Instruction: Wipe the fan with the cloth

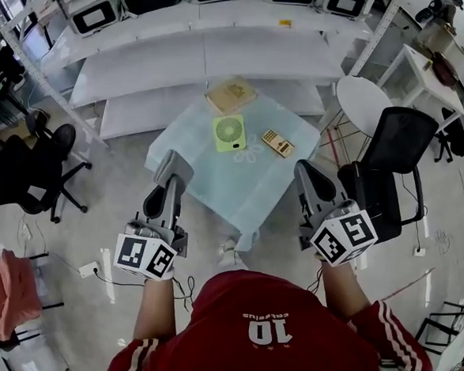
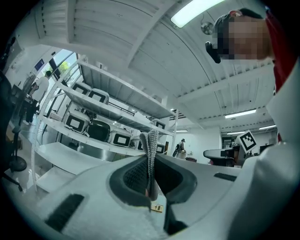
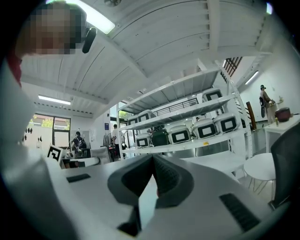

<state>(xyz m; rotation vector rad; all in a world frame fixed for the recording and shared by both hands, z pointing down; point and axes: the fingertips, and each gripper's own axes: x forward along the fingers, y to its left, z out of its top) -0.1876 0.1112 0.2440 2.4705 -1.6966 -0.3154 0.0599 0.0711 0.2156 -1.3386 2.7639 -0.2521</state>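
Observation:
A small green fan (image 1: 229, 132) lies flat on the table (image 1: 208, 183), which is covered in pale blue. Behind it, at the table's far edge, sits a tan folded piece that looks like the cloth (image 1: 230, 95). My left gripper (image 1: 174, 162) hangs over the floor short of the table's near left corner. Its jaws are shut with nothing between them, and its pads (image 2: 151, 140) press together in the left gripper view. My right gripper (image 1: 306, 172) is held at the near right corner, shut and empty too. In the right gripper view its jaws meet at the tip (image 3: 153, 161). Both gripper views look up at shelves and ceiling.
A flat yellow object (image 1: 278, 143) lies right of the fan. A black office chair (image 1: 392, 156) and a round white table (image 1: 363, 99) stand to the right. Another black chair (image 1: 27, 166) stands left, and long white shelves (image 1: 201, 60) run behind the table. Cables trail on the floor.

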